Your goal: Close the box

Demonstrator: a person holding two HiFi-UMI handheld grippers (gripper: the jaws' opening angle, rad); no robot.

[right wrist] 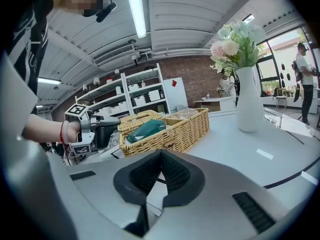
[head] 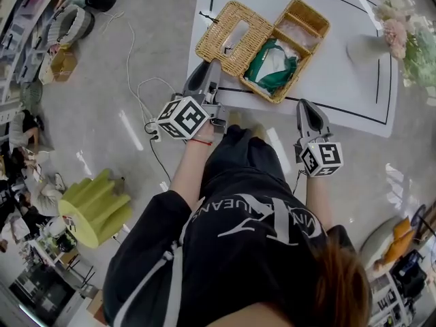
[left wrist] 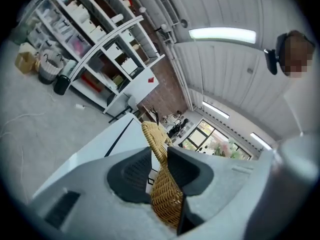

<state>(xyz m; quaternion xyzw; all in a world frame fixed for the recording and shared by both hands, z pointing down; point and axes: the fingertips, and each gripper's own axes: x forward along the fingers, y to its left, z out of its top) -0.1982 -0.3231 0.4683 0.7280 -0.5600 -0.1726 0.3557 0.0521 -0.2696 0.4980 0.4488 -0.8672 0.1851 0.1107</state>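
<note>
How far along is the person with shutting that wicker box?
Barely begun. Done: the left gripper is clamped on the edge of the wicker lid. In hand: that lid is open, lying beside the box, with the green packet inside exposed. Left: swinging the lid over and seating it. The right gripper is shut and empty, short of the box.

White table (head: 340, 87) with open wicker box (head: 313, 12) and white vase (head: 361, 48) of flowers.
</note>
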